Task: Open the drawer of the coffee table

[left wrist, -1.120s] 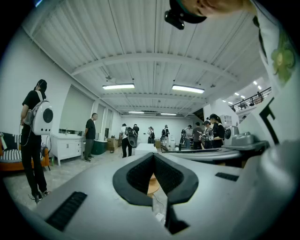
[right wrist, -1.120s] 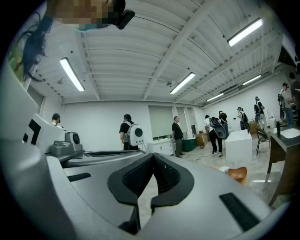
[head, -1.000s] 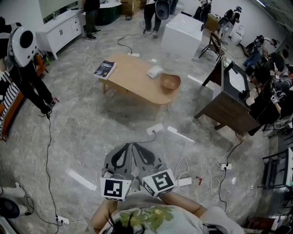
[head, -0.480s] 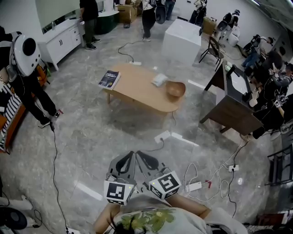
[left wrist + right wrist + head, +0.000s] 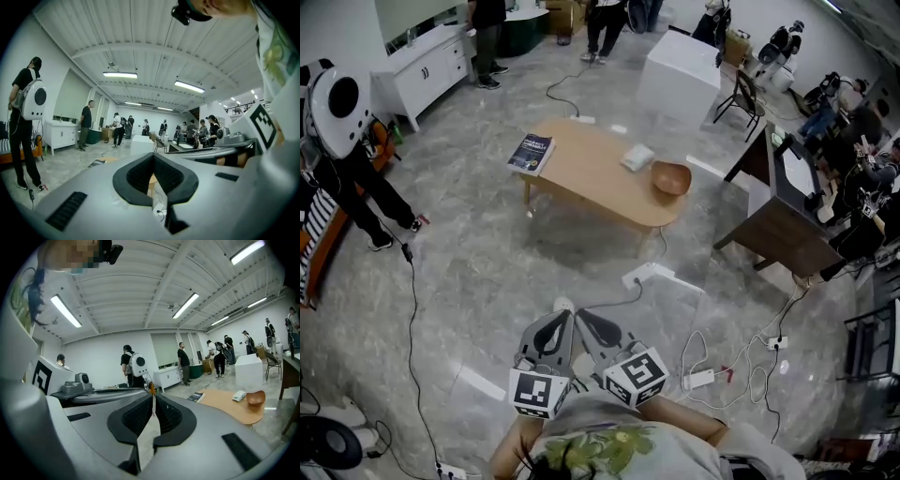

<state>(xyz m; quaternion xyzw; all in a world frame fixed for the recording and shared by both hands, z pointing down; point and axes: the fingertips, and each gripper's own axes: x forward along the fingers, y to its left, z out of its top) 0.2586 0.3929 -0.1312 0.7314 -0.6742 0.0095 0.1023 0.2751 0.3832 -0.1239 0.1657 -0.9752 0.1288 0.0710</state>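
Note:
The light wooden coffee table point(image 5: 595, 173) stands on the grey floor well ahead of me; no drawer front shows from here. On it lie a dark book point(image 5: 532, 153), a white packet point(image 5: 638, 157) and a wooden bowl point(image 5: 671, 177). My left gripper point(image 5: 563, 317) and right gripper point(image 5: 581, 316) are held side by side low in the head view, far short of the table, both shut with nothing between them. In the left gripper view the left gripper point(image 5: 153, 157) shows tips that meet. The right gripper point(image 5: 153, 397) points left of the table point(image 5: 229, 408).
A white power strip point(image 5: 642, 276) and loose cables point(image 5: 712, 361) lie on the floor between me and the table. A dark desk point(image 5: 778, 220) stands at the right, a white box point(image 5: 680, 75) behind the table. A person with a white backpack point(image 5: 342, 122) stands at the left.
The coffee table has drifted a little lower and rightward in the head view and looks slightly larger. Both grippers stay shut and together, held low in front of me.

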